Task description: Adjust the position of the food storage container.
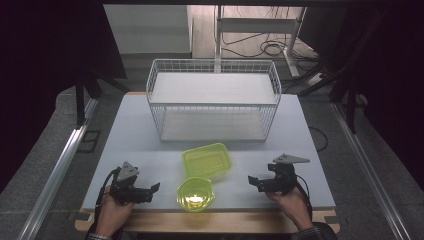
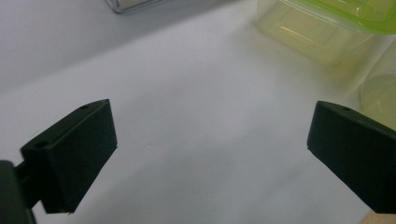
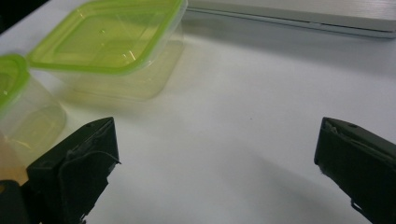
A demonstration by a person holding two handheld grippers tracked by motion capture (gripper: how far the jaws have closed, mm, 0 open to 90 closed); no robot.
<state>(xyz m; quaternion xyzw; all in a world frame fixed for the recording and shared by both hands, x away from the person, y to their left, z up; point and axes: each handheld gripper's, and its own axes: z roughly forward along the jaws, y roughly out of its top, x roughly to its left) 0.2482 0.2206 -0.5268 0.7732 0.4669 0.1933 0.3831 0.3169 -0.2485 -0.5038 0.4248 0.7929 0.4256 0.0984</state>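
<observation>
1. Nearest the person's edge of the white table (image 1: 130, 125), the round container (image 1: 195, 194) with a green rim sits between the two grippers, touching neither.
2. To the left of the round container, the left gripper (image 1: 154, 188) rests low over the table in the person's left hand (image 1: 114, 212), its jaws spread wide with nothing between them; in the left gripper view there is bare tabletop between its pads (image 2: 77, 154).
3. To the right of the round container, the right gripper (image 1: 252, 181) is held in the right hand (image 1: 292, 202), jaws likewise wide apart and empty, pointing in toward the containers.
4. Just behind the round container lies the rectangular container (image 1: 207, 161) with its green lid on, very close to it; whether they touch I cannot tell.
5. Farther back from the round container, beyond the rectangular one, stands the white wire basket (image 1: 214, 100) with a shelf inside, well apart from both grippers.
</observation>
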